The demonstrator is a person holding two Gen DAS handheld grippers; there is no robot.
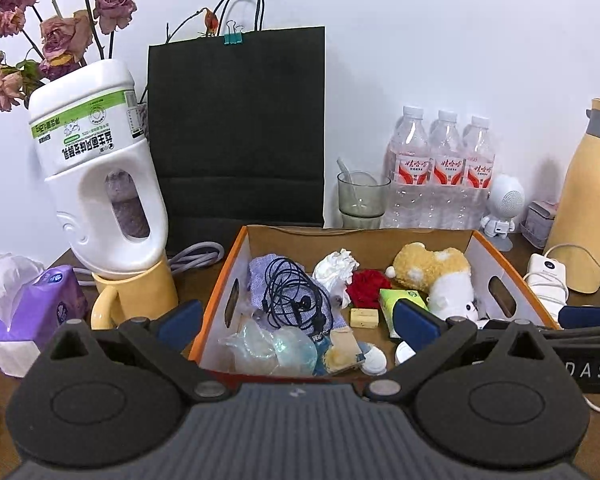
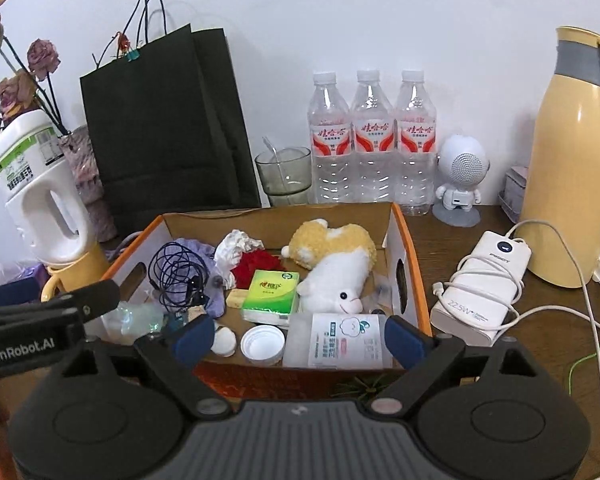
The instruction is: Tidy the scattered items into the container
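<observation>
Now both my tongs, left gripper [image 1: 300, 320] and right gripper [image 2: 300, 338], hang wide apart, empty, near the orange-edged cardboard box [image 2: 410, 256]; next I should reach right, slowly, for the white power bank [image 2: 480, 292].

Dried roses [image 1: 60, 36] cut off by top-left edge in left wrist view; their vase [image 2: 85, 168] mostly hidden behind the white jug [image 1: 100, 184], seen only through its handle hole there. Yellow flask [image 1: 580, 196] clipped at the right edge in both views. Near wall of the box [image 1: 216, 320] hidden behind left tongs [image 1: 300, 318]; wet-wipe pack [image 2: 338, 342] out of sight in that view, its print too small to read in the right one. Tissue pack [image 1: 32, 312] partly behind the tongs body. Cables at far right [image 2: 592, 320] run off frame. Small tin [image 2: 514, 188] half behind flask, contents unclear.
</observation>
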